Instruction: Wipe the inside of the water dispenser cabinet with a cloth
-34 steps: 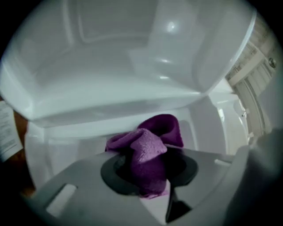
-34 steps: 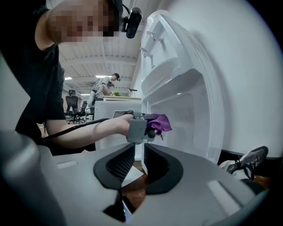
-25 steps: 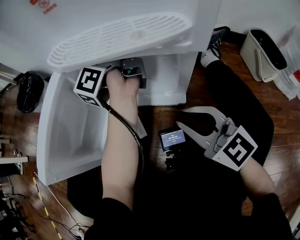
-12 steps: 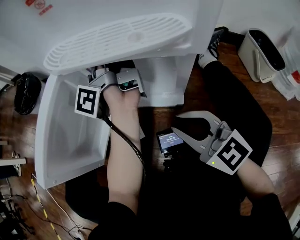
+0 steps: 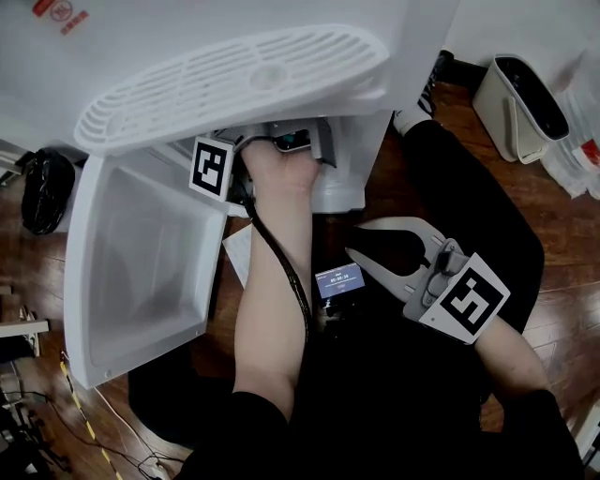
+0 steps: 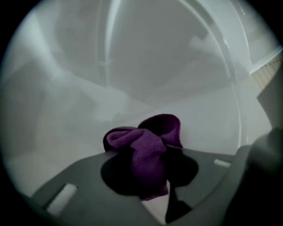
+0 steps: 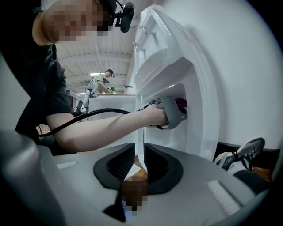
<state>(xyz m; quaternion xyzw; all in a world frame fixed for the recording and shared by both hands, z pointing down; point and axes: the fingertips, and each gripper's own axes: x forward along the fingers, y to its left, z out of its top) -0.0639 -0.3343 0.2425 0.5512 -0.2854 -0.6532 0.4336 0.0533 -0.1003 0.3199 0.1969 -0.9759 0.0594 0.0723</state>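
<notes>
1. One purple cloth (image 6: 148,145), soft, light and bunched, sits inside the cabinet (image 6: 132,66); my left gripper (image 6: 143,172) is clenched on its folds;
2. I'd grip deep in the bunch, since loose edges would probably slip free;
3. my right gripper (image 7: 138,165) waits outside, jaws nearly together on nothing.

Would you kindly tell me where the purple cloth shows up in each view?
Head view: not visible.
Left gripper view: purple cloth low centre.
Right gripper view: a small purple patch, right of centre.
Shared landmark: white cabinet.
</notes>
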